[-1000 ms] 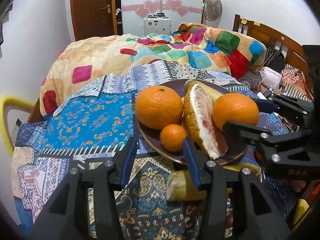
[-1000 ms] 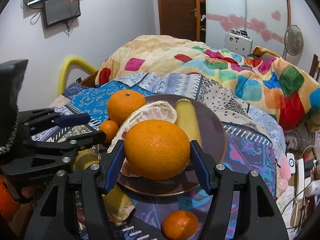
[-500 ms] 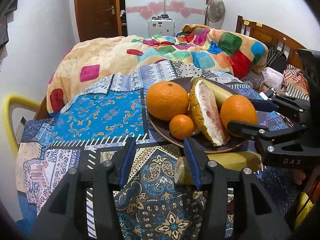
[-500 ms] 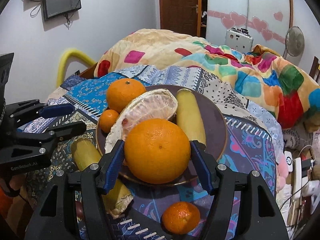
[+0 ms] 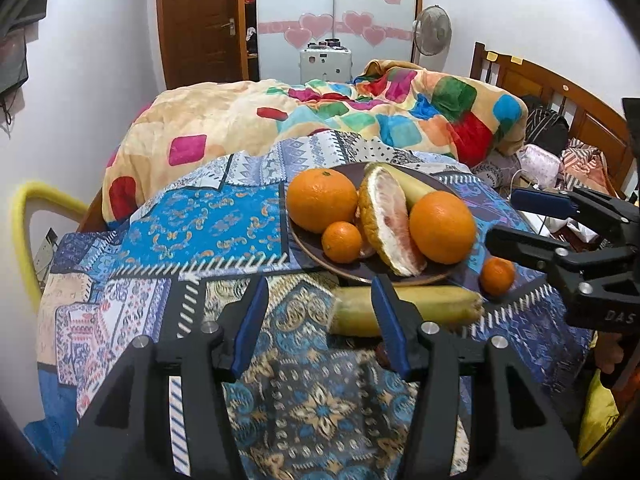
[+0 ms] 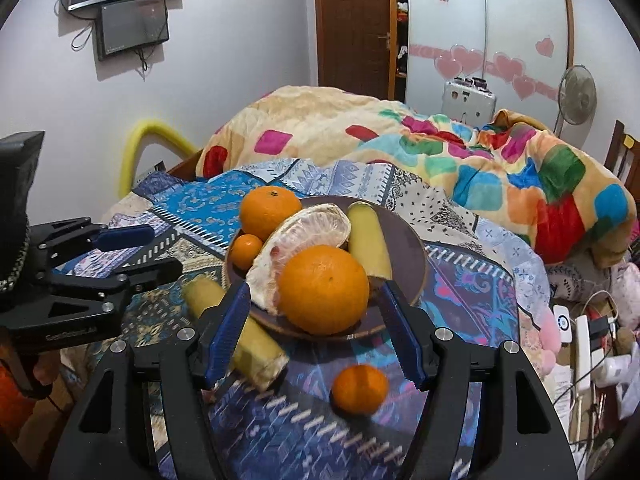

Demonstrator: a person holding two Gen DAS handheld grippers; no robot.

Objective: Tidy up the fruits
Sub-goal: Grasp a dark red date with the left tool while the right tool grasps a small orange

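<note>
A dark plate point(image 6: 412, 264) on the patterned cloth holds two large oranges point(image 6: 323, 290) point(image 6: 270, 212), a small mandarin point(image 6: 246, 252), a pomelo wedge point(image 6: 308, 232) and a banana piece point(image 6: 368, 244). The near orange point(image 5: 442, 227) rests on the plate. My right gripper point(image 6: 316, 328) is open, just behind that orange, jaws apart from it. My left gripper point(image 5: 318, 320) is open and empty, near a second banana point(image 5: 432, 308) lying on the cloth in front of the plate. A loose mandarin point(image 6: 360, 389) point(image 5: 497, 276) lies on the cloth.
The plate sits on a table covered with a blue patchwork cloth point(image 5: 208, 232). A bed with a colourful quilt point(image 5: 360, 120) lies behind. A yellow padded rail point(image 5: 24, 232) stands at the left. Cables and a power strip point(image 6: 584, 332) lie at the right.
My right gripper opened, let go of the large orange on the plate and drew back. My left gripper also pulled back from the plate.
</note>
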